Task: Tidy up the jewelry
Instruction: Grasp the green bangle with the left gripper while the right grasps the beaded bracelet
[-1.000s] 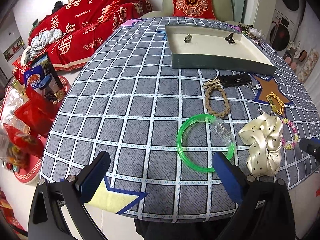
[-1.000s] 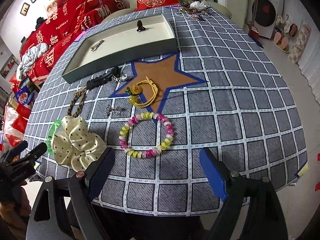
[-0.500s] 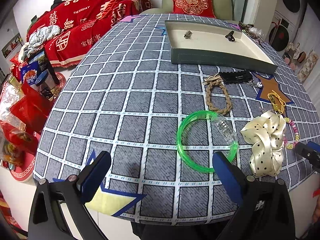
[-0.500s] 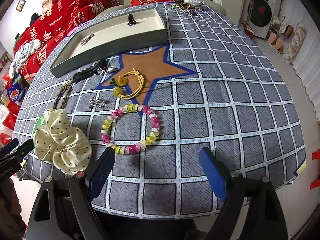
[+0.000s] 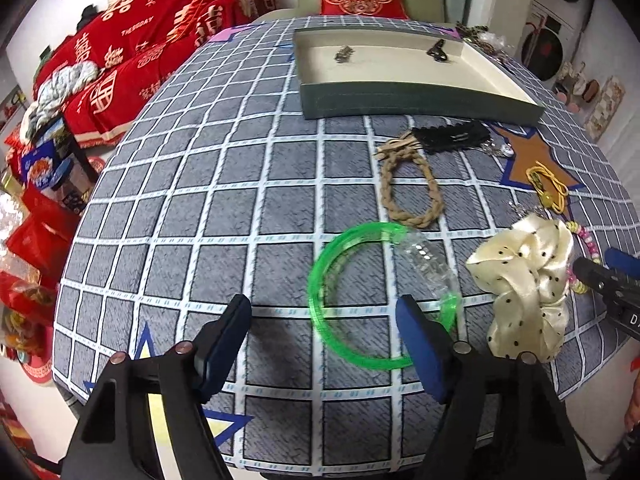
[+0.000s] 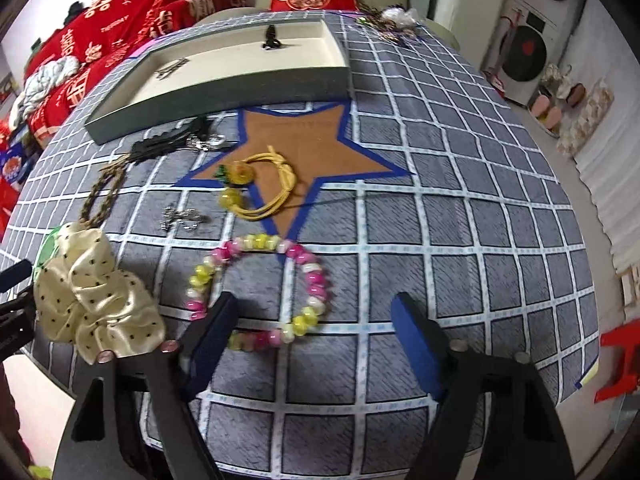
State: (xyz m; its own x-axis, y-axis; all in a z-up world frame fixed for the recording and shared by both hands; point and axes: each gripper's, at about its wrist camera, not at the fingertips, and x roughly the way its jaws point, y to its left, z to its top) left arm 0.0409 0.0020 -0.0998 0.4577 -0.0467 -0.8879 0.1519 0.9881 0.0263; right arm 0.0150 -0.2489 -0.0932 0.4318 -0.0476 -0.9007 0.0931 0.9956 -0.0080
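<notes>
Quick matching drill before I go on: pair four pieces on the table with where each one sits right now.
Things:
1. green bangle
2. bead bracelet
3. yellow cord
4. black clip

Places:
A. inside the tray
B. on the brown star
C. in front of the left tool
D. in front of the right tool

Pairs: 1-C, 2-D, 3-B, 4-A

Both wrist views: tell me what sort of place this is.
Most likely a lived-in home room: a sofa under red throws, a washing machine by the wall, and jewelry spread on a checked tablecloth.
</notes>
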